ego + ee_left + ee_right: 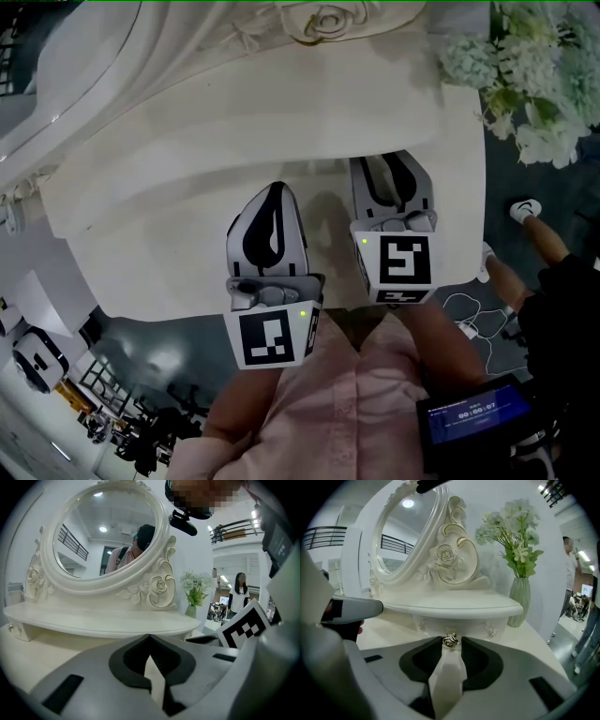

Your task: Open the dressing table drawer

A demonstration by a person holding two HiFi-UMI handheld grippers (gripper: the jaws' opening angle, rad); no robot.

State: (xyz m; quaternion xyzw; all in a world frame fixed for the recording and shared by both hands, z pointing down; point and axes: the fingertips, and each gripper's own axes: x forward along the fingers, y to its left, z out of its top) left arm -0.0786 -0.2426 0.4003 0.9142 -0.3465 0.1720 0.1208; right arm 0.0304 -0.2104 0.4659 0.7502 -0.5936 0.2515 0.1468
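Observation:
The white dressing table (169,253) has a raised shelf (454,605) with a small drawer (461,624) under it. The drawer looks closed. Its gold rose knob (450,640) sits between the tips of my right gripper (451,642), whose jaws stand a knob's width apart and appear shut on it. In the head view the right gripper (389,161) reaches under the shelf edge, which hides its tips. My left gripper (275,189) hovers over the table top to the left. Its jaws (149,637) meet at the tips and hold nothing.
An oval mirror (105,531) in an ornate white frame stands on the shelf. A green vase of white flowers (519,599) stands at the table's right end. The table's front edge runs below the grippers. A person (553,281) is on the floor side at right.

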